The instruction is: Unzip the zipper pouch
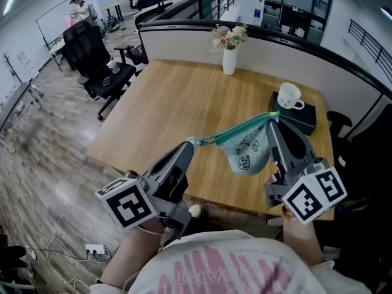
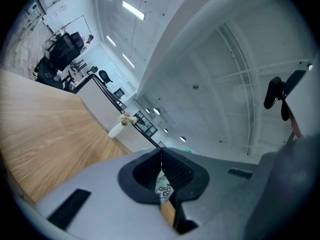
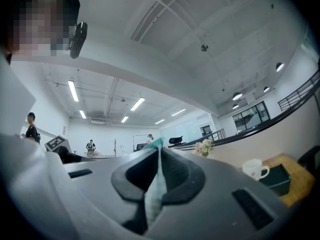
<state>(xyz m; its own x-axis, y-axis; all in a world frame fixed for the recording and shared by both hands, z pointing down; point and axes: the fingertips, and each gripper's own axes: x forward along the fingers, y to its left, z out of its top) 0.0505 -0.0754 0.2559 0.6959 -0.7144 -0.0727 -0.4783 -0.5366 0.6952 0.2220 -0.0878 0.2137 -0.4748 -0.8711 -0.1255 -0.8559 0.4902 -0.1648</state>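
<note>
A pale zipper pouch (image 1: 247,152) with a cartoon print hangs in the air over the wooden table (image 1: 171,103), stretched between both grippers. Its teal zipper (image 1: 236,131) runs taut along the top edge. My left gripper (image 1: 191,143) is shut on the zipper's left end; in the left gripper view a strip of printed pouch fabric (image 2: 162,187) sits pinched between its jaws. My right gripper (image 1: 274,116) is shut on the pouch's right end, with pale pouch fabric (image 3: 155,189) clamped between its jaws. Whether the left jaws hold the zipper pull itself I cannot tell.
A white vase of flowers (image 1: 229,59) stands at the table's far edge. A white mug (image 1: 290,97) rests on a dark box (image 1: 303,120) at the right. A black office chair (image 1: 98,63) stands left of the table, and a power strip (image 1: 93,250) lies on the floor.
</note>
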